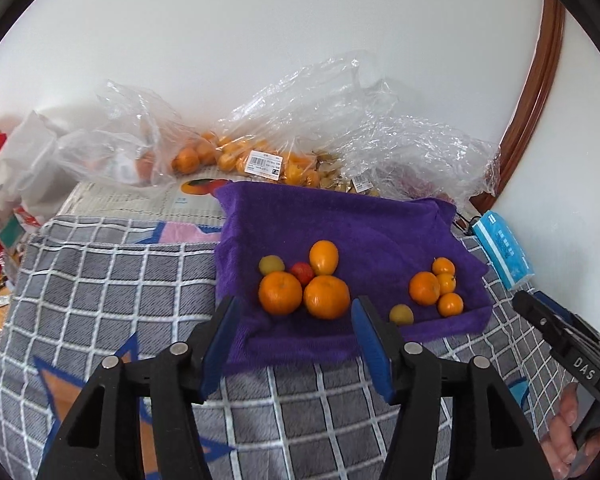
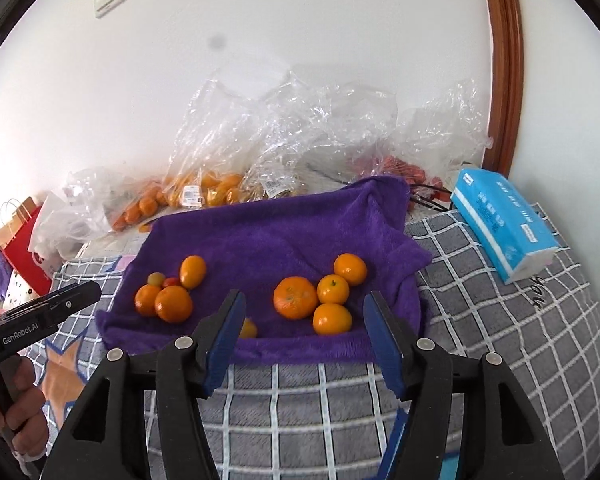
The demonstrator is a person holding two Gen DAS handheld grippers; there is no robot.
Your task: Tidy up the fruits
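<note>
The fruits lie in two bunches on a purple towel (image 1: 340,220). The left bunch (image 1: 304,280) sits at twelve o'clock from the left tongs (image 1: 296,320), just past the tips. The right bunch (image 2: 320,296) sits at twelve o'clock from the right tongs (image 2: 304,320), just past those tips. One small yellow fruit (image 1: 401,314) lies alone at three o'clock from the left tongs. Both tongs are open and hold nothing. No fruit is between the pads (image 1: 370,340).
</note>
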